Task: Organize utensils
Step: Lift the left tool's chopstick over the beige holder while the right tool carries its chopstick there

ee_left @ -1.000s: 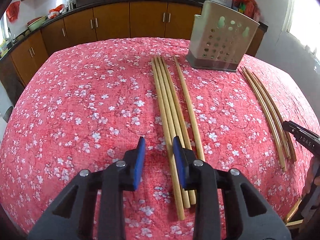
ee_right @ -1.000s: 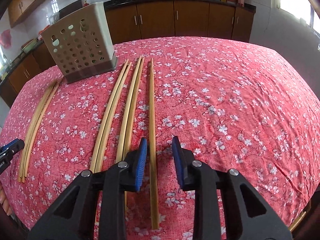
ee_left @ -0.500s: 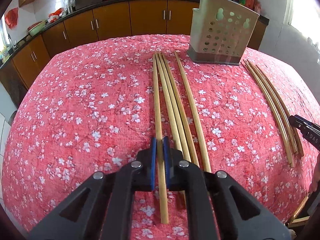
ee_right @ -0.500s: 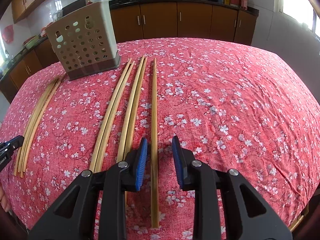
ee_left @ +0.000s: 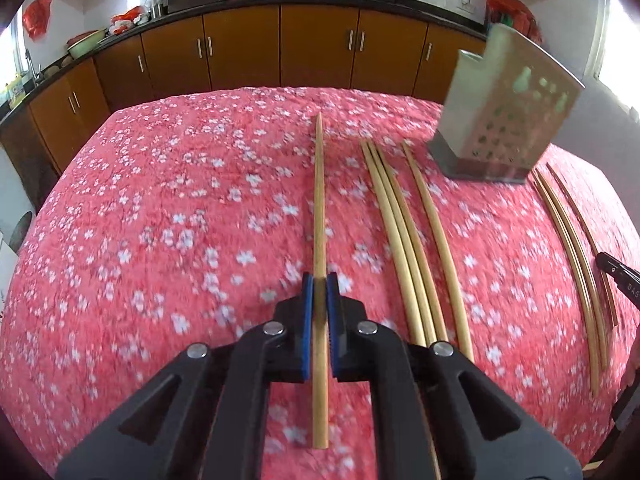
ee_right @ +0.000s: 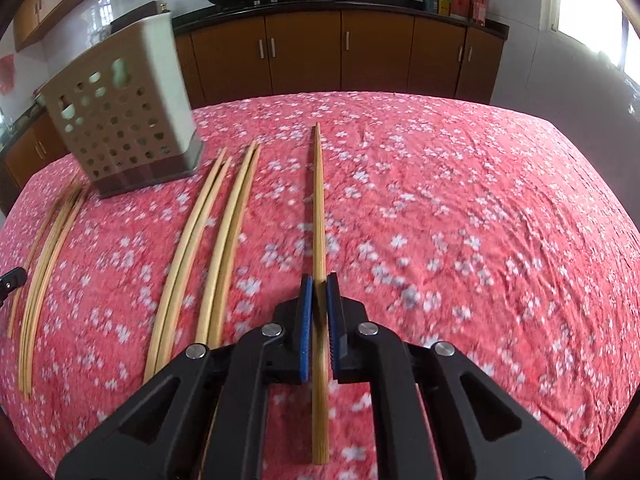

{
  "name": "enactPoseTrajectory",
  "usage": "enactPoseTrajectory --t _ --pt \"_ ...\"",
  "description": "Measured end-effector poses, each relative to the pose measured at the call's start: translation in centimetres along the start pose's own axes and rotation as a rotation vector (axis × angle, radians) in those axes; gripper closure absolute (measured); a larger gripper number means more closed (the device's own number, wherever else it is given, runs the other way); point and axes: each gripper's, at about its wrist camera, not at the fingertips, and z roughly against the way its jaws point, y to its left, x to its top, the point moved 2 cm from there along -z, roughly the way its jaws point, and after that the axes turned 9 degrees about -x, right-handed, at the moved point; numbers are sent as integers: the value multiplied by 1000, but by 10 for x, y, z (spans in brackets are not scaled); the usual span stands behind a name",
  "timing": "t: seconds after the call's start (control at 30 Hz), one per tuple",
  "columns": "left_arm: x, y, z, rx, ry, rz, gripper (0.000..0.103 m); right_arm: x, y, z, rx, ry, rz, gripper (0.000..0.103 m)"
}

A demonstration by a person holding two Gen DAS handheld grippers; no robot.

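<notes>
In the left wrist view my left gripper [ee_left: 319,285] is shut on one bamboo chopstick [ee_left: 319,200], which points away from me over the red floral cloth. Three more chopsticks [ee_left: 404,240] lie just to its right. The perforated beige utensil holder [ee_left: 508,108] stands at the back right. In the right wrist view my right gripper [ee_right: 319,285] is shut on another single chopstick [ee_right: 318,208]. Two pairs of chopsticks [ee_right: 216,240] lie to its left, and the utensil holder [ee_right: 120,116] stands at the back left.
A further bundle of chopsticks [ee_left: 572,248] lies at the far right of the left view, beside the tip of the other gripper [ee_left: 618,276]. Brown kitchen cabinets [ee_left: 280,48] with woks on the counter run behind the table. The table's front edge is close below both grippers.
Both grippers have shut, each on a single chopstick. The left chopstick has shifted left, away from its group; the right one has shifted right, away from the pairs.
</notes>
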Motion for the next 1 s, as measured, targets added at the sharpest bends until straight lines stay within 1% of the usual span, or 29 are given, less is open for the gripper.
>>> enactPoseTrajectory --t 0.1,0.23,0.53,0.73,0.9,0.97,1.0 --pt "1 5 2 -20 1 12 95 4 -3 -4 8 3 -13 95" --pt "-9 8 14 -24 -3 15 95 -2 -5 0 14 4 3 95" --pt "-26 5 26 15 -16 6 94 -28 -12 16 34 5 -15 94" --pt "-32 4 32 25 -9 -1 94 -41 -18 26 50 3 -20 91" --pt "-37 3 35 37 -12 -16 95 -38 -10 29 35 3 3 91" --pt "-36 3 35 31 -12 -14 95 -36 -7 28 44 4 2 95" --pt "-36 4 34 28 -12 -13 95 -35 -7 28 46 4 0 95"
